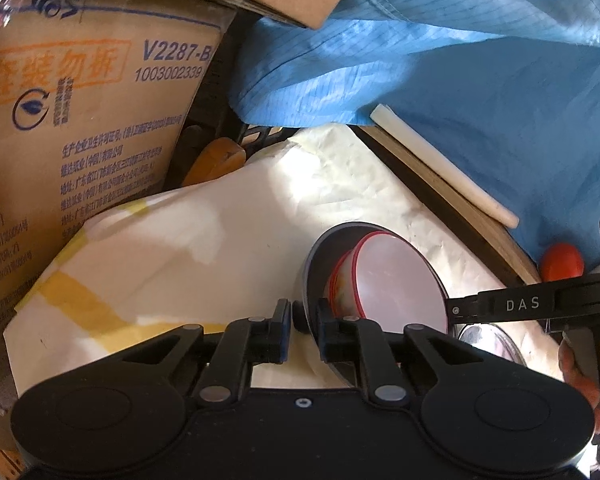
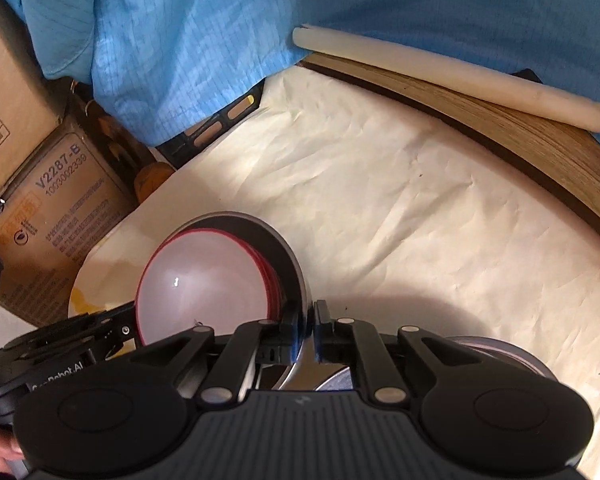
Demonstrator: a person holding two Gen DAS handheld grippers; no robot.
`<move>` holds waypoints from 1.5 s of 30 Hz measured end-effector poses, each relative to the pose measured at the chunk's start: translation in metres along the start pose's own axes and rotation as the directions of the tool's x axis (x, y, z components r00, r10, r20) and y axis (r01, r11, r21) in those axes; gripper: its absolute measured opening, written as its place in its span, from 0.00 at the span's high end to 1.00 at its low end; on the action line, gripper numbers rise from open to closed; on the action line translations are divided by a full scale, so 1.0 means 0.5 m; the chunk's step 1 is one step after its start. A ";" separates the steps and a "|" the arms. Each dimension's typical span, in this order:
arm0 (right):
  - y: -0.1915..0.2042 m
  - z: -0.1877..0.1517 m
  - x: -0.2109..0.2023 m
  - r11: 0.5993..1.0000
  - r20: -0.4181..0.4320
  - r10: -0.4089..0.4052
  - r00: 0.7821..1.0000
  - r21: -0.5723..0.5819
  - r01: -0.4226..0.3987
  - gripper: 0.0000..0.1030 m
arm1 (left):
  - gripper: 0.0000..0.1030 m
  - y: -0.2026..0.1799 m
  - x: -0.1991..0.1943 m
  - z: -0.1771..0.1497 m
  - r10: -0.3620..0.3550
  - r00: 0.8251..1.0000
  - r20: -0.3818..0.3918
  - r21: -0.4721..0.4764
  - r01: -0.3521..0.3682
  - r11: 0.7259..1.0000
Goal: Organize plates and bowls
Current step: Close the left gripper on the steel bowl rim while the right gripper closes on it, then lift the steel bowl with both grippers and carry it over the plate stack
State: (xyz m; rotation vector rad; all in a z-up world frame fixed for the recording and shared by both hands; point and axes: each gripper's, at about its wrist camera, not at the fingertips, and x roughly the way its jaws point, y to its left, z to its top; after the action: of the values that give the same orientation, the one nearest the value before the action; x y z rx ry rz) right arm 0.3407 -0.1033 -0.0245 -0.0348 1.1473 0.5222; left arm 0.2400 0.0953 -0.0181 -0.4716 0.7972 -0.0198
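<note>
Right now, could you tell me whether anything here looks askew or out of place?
Yes: the dark plate is tipped steeply on edge, gripped at its rim from both sides, with red-rimmed bowls leaning against it. A blue garment drapes over the table's edge.

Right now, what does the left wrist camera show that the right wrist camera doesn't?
Only the left wrist view shows an orange ball at the right edge and the right gripper from the side, pinching the dark plate. Only the right wrist view shows the right gripper from behind and a silver dish clearly. Both show the dark plate tilted up, red-rimmed bowls in it, the cardboard box, blue cloth and white rod.
</note>
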 end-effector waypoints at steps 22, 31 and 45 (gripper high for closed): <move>-0.021 -0.002 -0.008 0.987 -0.004 0.048 0.999 0.154 -0.047 0.91 | 0.91 0.002 0.011 0.015 0.007 1.000 -0.019 -0.067 -0.008 0.998; -0.029 0.000 -0.025 0.984 0.013 0.064 0.998 0.166 -0.065 0.91 | 0.91 -0.006 0.000 0.025 0.001 1.000 0.004 -0.073 0.000 0.997; -0.039 -0.008 -0.068 0.983 0.042 0.069 0.997 0.169 -0.075 0.90 | 0.93 -0.025 -0.014 0.031 -0.024 0.999 0.023 -0.049 0.025 0.998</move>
State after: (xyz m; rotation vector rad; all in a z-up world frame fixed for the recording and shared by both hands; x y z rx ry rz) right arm 0.3350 -0.1343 -0.0011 0.1646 1.1573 0.4846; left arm 0.2476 0.0915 0.0013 -0.5272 0.7709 -0.0172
